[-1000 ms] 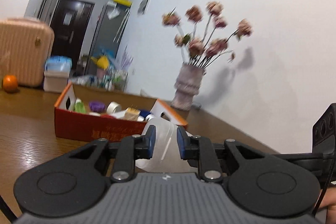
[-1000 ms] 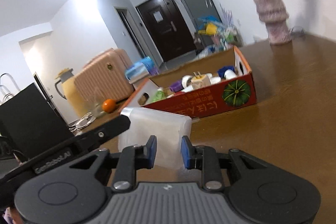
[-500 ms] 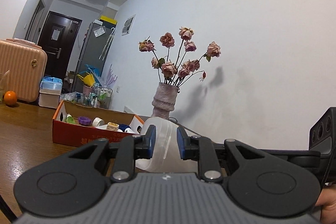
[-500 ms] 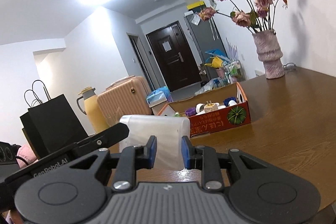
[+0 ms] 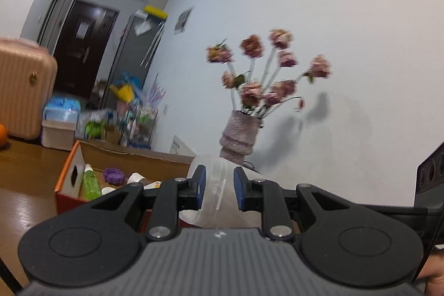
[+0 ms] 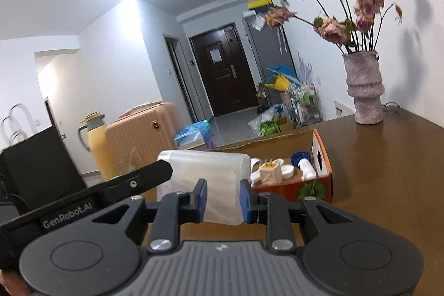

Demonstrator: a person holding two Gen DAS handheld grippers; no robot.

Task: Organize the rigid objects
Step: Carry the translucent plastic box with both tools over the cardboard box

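Above table (image 6: 388, 171), plastic container (image 6: 211, 179), seemingly crosswise.

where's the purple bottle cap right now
In the left wrist view, the purple plastic bottle cap lies inside the orange cardboard box, near its left end, just right of the green bottle.

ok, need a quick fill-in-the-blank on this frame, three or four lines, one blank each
1. Both tools, left and right, are shut on the same translucent plastic ____.
2. The dried flowers stand in a ____ at the far side of the table.
3. The purple cap lies inside the orange cardboard ____.
4. The green bottle sits at the box's ____ end in the left wrist view.

Missing words: container; vase; box; left
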